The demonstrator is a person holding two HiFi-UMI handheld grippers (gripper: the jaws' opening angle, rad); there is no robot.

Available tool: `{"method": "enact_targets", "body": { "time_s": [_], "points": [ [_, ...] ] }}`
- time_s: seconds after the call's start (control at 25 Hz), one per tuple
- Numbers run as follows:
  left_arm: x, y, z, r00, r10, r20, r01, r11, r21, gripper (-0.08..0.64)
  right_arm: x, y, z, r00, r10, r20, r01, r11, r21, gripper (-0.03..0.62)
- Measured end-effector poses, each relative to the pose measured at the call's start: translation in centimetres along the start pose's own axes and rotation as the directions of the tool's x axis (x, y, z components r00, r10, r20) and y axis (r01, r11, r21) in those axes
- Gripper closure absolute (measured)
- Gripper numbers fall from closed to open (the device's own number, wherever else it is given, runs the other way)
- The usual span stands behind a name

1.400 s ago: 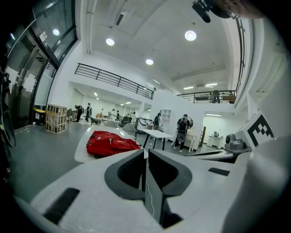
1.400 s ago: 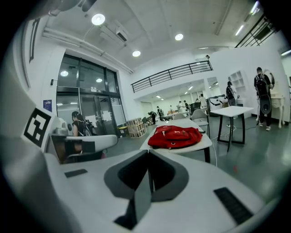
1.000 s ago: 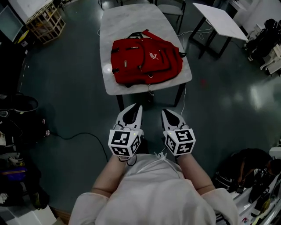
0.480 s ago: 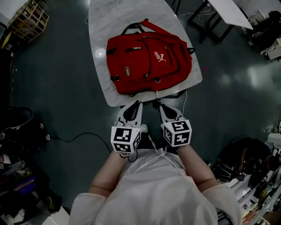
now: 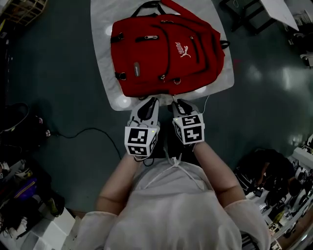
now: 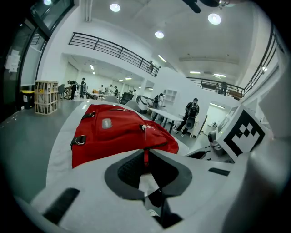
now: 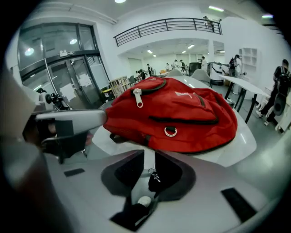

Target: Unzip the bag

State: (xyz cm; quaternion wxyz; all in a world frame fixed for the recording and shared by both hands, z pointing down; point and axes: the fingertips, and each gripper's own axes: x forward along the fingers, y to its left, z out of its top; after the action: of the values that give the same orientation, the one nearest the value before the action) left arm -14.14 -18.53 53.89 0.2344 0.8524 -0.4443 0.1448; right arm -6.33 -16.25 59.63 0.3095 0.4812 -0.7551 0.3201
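A red backpack lies flat on a white table, its zips closed, with a strap loop at its far end. My left gripper and right gripper hover side by side at the table's near edge, just short of the bag's bottom edge. Both are shut and hold nothing. In the left gripper view the backpack lies beyond the left gripper, a zip pull on top. Ahead of the right gripper the backpack shows a metal ring and a zip pull.
A black cable trails over the dark floor at the left, near dark bags. More bags and gear lie at the right. Another table stands at the far right. People stand far off in the hall.
The table and backpack have come much closer. Both grippers have moved forward from over the floor to the table's near edge, still shut.
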Motion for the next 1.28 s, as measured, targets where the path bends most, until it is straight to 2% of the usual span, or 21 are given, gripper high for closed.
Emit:
{"method": "enact_targets", "body": {
  "time_s": [0.08, 0.24, 0.4, 0.6, 0.76, 1.04, 1.28],
  "points": [
    [1.6, 0.2, -0.7, 1.0, 0.012, -0.016, -0.012, 1.0, -0.013, 0.517, 1.4, -0.4, -0.5, 0.999, 0.026, -0.042, -0.026, 1.0, -0.006, 0.492],
    [3.9, -0.1, -2.2, 0.998, 0.013, -0.062, -0.017, 0.998, -0.063, 0.517, 2.9, -1.1, -1.6, 0.992, 0.058, -0.109, -0.058, 0.998, 0.006, 0.491],
    [6.1, 0.3, -3.4, 0.993, 0.028, -0.119, -0.037, 0.997, -0.071, 0.517, 4.2, -1.3, -2.2, 0.985, 0.09, -0.148, -0.09, 0.996, 0.007, 0.491],
    [7.6, 1.2, -5.2, 0.982, 0.054, -0.18, -0.072, 0.993, -0.097, 0.517, 4.7, -1.4, -2.3, 0.982, 0.097, -0.165, -0.102, 0.994, -0.024, 0.53],
    [8.4, 2.0, -6.4, 0.972, 0.084, -0.22, -0.108, 0.989, -0.1, 0.517, 4.7, -1.5, -2.2, 0.974, 0.137, -0.18, -0.157, 0.982, -0.101, 0.555],
    [9.0, 2.6, -6.8, 0.955, 0.122, -0.271, -0.149, 0.986, -0.081, 0.52, 5.0, -1.9, -2.8, 0.95, 0.234, -0.207, -0.26, 0.96, -0.106, 0.563],
    [9.2, 2.7, -6.9, 0.951, 0.137, -0.277, -0.161, 0.985, -0.065, 0.522, 4.7, -2.6, -2.7, 0.934, 0.262, -0.242, -0.297, 0.947, -0.12, 0.565]
  ]
}}
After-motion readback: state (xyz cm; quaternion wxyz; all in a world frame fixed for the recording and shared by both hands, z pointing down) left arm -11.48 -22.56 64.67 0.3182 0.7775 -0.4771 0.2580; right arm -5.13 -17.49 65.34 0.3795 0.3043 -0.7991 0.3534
